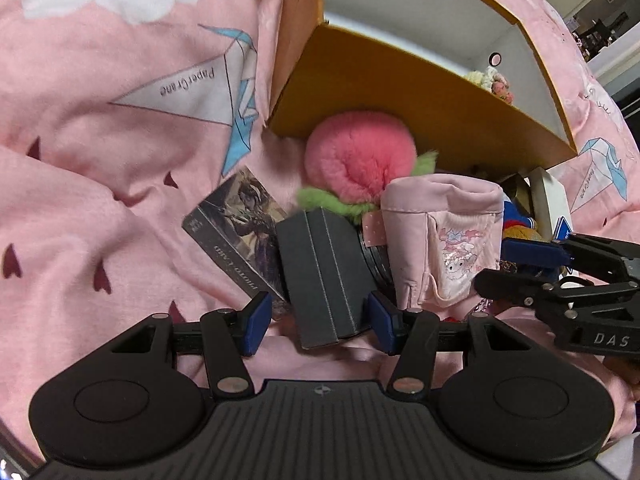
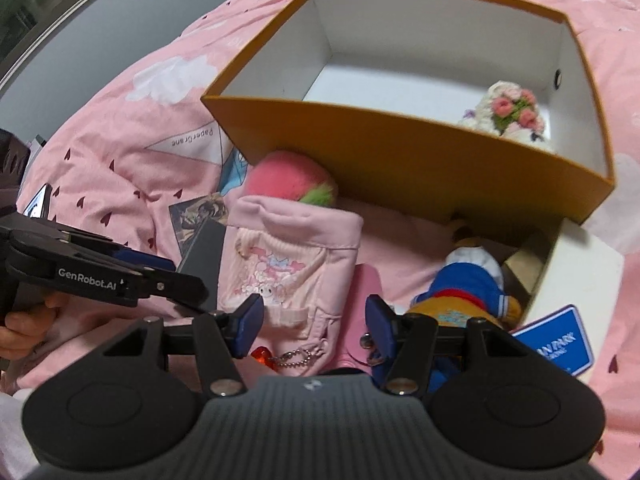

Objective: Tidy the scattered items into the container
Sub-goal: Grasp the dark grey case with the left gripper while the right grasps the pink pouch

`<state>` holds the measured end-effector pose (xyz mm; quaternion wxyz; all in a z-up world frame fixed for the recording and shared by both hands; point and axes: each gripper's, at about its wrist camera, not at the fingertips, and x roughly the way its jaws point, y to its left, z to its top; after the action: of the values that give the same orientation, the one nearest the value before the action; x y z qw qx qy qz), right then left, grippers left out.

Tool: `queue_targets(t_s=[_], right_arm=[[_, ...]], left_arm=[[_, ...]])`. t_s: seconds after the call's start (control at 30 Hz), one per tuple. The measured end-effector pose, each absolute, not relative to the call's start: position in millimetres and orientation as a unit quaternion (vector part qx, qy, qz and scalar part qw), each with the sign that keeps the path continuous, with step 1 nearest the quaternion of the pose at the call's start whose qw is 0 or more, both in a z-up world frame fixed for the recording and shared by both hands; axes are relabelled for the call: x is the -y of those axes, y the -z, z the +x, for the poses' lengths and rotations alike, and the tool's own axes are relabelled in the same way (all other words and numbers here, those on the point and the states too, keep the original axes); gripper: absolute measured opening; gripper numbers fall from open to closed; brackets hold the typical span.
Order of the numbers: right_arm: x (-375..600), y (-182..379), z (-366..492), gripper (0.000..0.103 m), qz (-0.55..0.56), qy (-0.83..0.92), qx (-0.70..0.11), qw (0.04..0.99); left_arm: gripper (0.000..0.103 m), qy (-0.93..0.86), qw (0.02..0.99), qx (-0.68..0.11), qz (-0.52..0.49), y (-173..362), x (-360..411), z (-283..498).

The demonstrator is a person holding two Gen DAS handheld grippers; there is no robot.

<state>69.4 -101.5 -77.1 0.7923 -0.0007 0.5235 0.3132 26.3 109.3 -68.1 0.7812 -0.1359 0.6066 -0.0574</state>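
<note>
Left claw (image 1: 316, 322) open astride dark box (image 1: 324, 276), right claw (image 2: 316, 326) open over pink pouch (image 2: 292, 264)

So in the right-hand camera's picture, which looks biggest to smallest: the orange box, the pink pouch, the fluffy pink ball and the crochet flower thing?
1. Orange box, by far.
2. Pink pouch, though it lies nearer the camera.
3 and 4. Fluffy pink ball and crochet flower piece look alike; the ball is partly hidden, so no ranking.

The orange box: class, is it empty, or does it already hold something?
Not empty. The orange box holds one crocheted flower piece in a corner; the rest of its white floor is bare.
</note>
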Motion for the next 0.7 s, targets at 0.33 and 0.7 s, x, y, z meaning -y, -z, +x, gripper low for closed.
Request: queue_targets(t_s=[0.33,0.7], right_arm=[[100,92,84,0.06,0.032,-0.323,-0.546,0.773],[93,84,79,0.042,0.022,-0.337,-0.53,0.778]], left_arm=[[0.058,0.062,0.766,-0.625,-0.138,78,-100,34],[0.044,0.063,0.788,-0.593,-0.153,63,-98,28]])
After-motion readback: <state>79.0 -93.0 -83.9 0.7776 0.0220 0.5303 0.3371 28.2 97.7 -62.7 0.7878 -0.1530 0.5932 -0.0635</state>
